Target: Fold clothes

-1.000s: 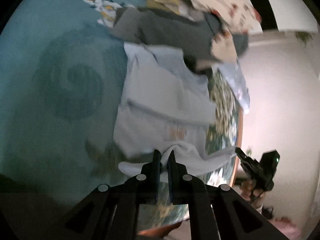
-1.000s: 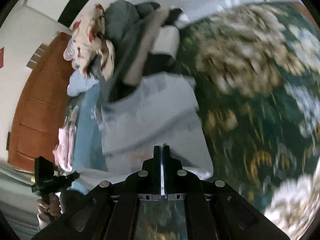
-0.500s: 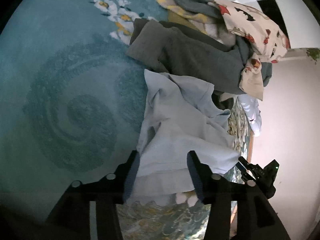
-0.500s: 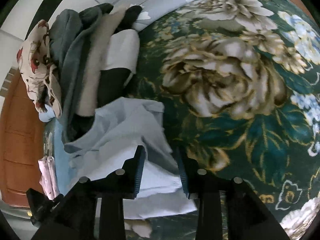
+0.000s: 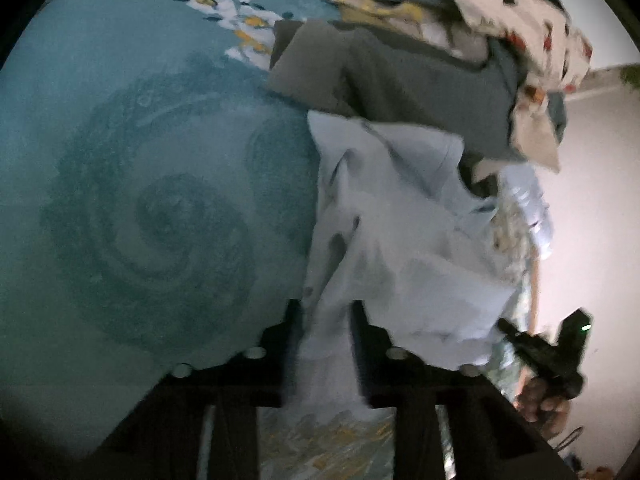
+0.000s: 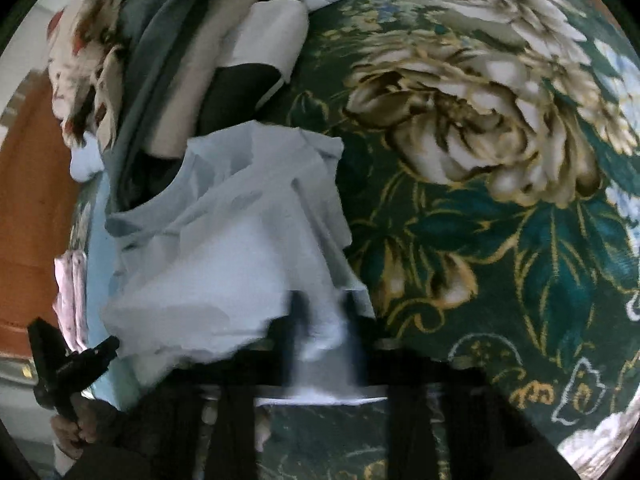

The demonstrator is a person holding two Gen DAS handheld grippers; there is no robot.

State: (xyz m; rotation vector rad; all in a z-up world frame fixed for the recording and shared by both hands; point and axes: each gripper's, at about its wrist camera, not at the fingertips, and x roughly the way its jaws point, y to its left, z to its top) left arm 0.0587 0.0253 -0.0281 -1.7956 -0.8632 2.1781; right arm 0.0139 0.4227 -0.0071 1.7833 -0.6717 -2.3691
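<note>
Fold barely begun: pale blue garment (image 5: 396, 240) lies crumpled on the bed near the unfolded clothes pile (image 5: 420, 60), left gripper (image 5: 326, 344) and right gripper (image 6: 322, 324) having just closed, each clenched on its near hem; all folds remain.

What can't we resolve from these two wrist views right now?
- Right wrist: the right gripper is motion-blurred where the pale blue garment sits between its fingers; pad contact is unclear.
- Left wrist: cloth covers the inner faces of the left gripper.
- Both views: the garment is bunched, so its type and front or back are unreadable.
- The clothes pile is cut by the top edge and overlapping; no item count.
</note>
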